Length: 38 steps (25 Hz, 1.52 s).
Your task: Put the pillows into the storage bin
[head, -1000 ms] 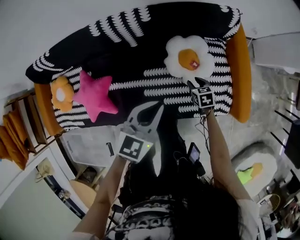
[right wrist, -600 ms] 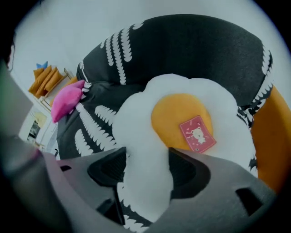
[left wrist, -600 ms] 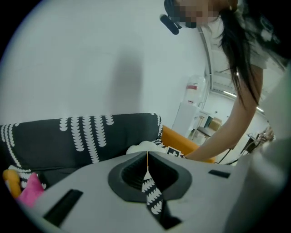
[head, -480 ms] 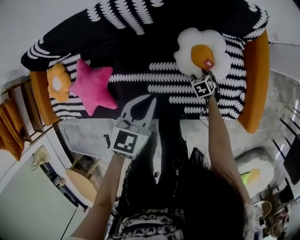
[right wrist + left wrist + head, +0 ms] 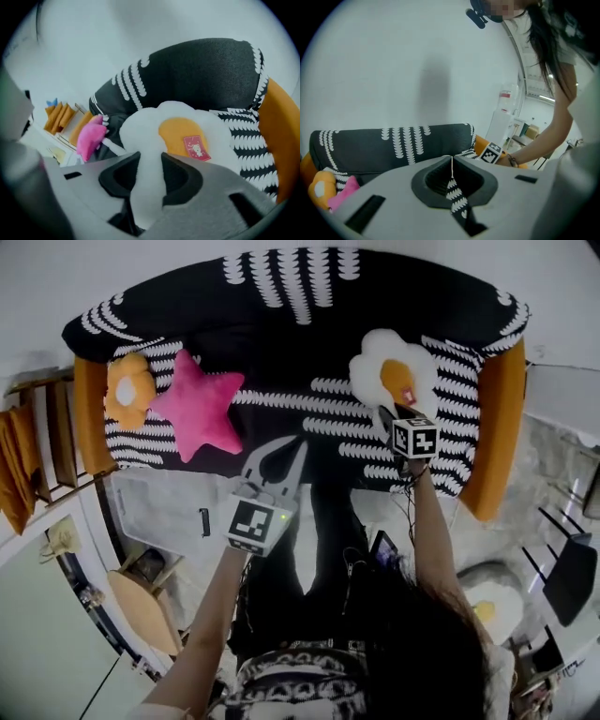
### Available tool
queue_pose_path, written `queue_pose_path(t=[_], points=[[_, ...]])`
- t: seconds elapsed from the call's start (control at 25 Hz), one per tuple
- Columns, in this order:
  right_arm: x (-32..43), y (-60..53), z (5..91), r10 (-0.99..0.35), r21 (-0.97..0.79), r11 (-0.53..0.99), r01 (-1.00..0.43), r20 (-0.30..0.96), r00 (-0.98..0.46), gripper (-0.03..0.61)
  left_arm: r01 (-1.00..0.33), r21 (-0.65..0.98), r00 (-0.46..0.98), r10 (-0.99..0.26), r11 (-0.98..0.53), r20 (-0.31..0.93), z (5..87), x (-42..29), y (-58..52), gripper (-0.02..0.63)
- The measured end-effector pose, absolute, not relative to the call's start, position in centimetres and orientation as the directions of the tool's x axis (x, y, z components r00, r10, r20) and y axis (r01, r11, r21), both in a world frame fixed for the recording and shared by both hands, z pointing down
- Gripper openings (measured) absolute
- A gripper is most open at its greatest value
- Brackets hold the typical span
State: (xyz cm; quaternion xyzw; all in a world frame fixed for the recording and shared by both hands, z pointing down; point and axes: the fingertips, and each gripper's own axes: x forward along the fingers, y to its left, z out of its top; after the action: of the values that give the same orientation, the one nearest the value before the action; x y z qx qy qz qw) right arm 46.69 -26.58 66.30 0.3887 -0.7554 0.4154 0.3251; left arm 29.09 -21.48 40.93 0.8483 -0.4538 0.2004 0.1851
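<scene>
The right gripper (image 5: 149,161) has been moved onto the near white edge of the fried-egg pillow (image 5: 373,357). Its jaws were opened wide and have just been closing. The white edge is now pinched between them. The pillow has been bunched up there and looks less round than before.

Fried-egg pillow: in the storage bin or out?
Out. The fried-egg pillow sits on the sofa; the storage bin stands apart in front of it.
</scene>
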Motion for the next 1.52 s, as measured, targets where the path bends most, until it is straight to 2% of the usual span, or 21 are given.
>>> queue_pose_path(t=[0.24, 0.48, 0.68, 1.08, 1.52], points=[[41.2, -22.7, 55.9, -0.356, -0.621, 0.266, -0.737, 0.648, -0.674, 0.127, -0.888, 0.124, 0.449, -0.776, -0.443, 0.442, 36.0, 25.6, -18.4, 0.006], [31.9, -17.1, 47.6, -0.272, -0.657, 0.421, -0.625, 0.566, -0.779, 0.121, -0.936, 0.106, 0.348, -0.845, -0.335, 0.405, 33.0, 18.9, -13.8, 0.006], [22.6, -12.8, 43.2, -0.159, -0.661, 0.546, -0.514, 0.521, -0.839, 0.121, -0.981, 0.103, 0.19, -0.909, -0.163, 0.371, 31.1, 10.4, -7.6, 0.006], [0.5, -0.3, 39.8, 0.058, -0.636, 0.699, -0.327, 0.505, -0.861, 0.12, -0.99, 0.115, -0.027, -0.92, 0.078, 0.391, 31.7, -8.3, 9.9, 0.006], [-24.3, 19.1, 42.2, 0.434, -0.574, 0.815, 0.082, 0.511, -0.742, 0.121, -0.908, 0.08, -0.342, -0.84, 0.41, 0.421, 33.6, -22.2, 29.9, 0.006]])
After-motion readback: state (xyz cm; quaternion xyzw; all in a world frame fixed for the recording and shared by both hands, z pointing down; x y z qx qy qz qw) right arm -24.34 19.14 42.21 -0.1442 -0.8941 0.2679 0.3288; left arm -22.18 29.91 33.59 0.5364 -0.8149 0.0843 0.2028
